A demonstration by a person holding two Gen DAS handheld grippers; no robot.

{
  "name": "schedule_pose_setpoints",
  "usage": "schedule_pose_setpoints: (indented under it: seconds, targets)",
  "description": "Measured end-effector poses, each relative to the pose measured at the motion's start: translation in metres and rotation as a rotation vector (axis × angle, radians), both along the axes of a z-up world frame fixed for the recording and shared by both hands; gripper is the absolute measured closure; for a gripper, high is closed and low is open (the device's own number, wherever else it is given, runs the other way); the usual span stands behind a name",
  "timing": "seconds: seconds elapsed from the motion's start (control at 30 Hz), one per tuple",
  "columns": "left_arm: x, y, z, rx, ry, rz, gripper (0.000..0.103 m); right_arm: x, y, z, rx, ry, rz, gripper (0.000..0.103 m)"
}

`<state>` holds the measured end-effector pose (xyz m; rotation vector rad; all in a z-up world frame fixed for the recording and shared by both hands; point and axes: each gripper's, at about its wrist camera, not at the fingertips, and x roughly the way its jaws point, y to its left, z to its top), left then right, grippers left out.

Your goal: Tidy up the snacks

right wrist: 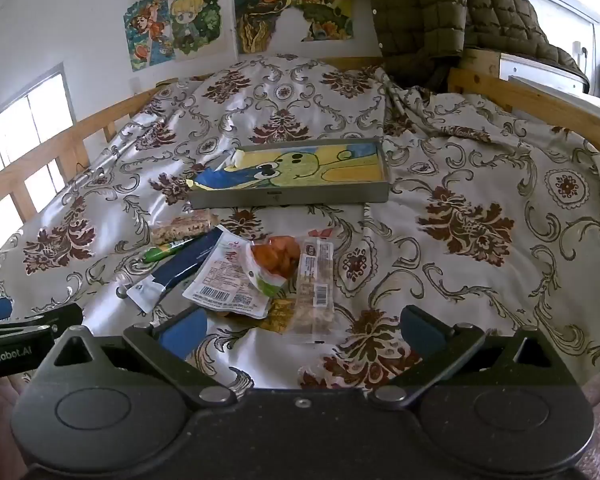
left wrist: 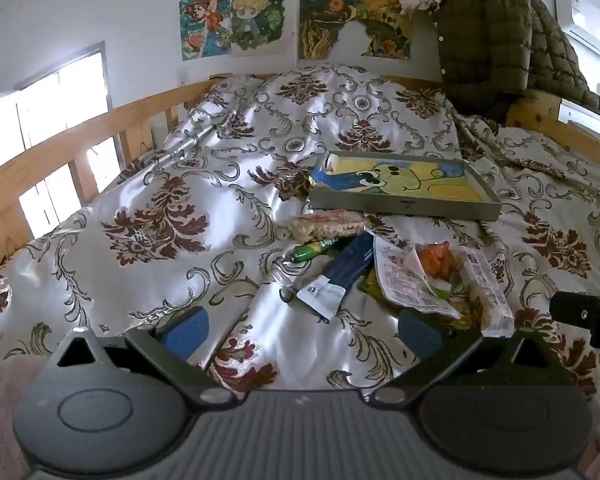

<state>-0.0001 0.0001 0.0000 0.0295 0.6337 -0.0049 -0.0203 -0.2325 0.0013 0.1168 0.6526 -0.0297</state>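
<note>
A pile of snacks lies on the patterned bedspread: a grain bar (left wrist: 326,224) (right wrist: 182,229), a green tube (left wrist: 316,249) (right wrist: 168,251), a dark blue packet (left wrist: 346,270) (right wrist: 180,268), a white pouch with orange pieces (left wrist: 416,276) (right wrist: 256,270) and a long clear-wrapped bar (left wrist: 488,292) (right wrist: 315,284). Beyond them sits a grey tray (left wrist: 404,203) (right wrist: 292,196) with a cartoon picture inside. My left gripper (left wrist: 300,330) stands open short of the pile, nothing between its fingers. My right gripper (right wrist: 300,326) is open too, its gap just short of the long bar.
Wooden bed rails (left wrist: 60,136) (right wrist: 532,100) border the bed on the left and the far right. An olive padded jacket (left wrist: 496,36) (right wrist: 432,16) hangs at the headboard. Posters cover the wall. The other gripper shows at the frame edge (left wrist: 584,314) (right wrist: 24,340).
</note>
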Motion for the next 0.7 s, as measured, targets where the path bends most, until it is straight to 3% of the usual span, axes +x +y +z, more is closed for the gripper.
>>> schedule_pose_setpoints:
  seconds: [0.7]
  targets:
    - [-0.0013,0.0017,0.0012,-0.001,-0.006,0.002,0.0,0.0001,0.0,-0.0003,-0.003,0.004,0.001,0.001]
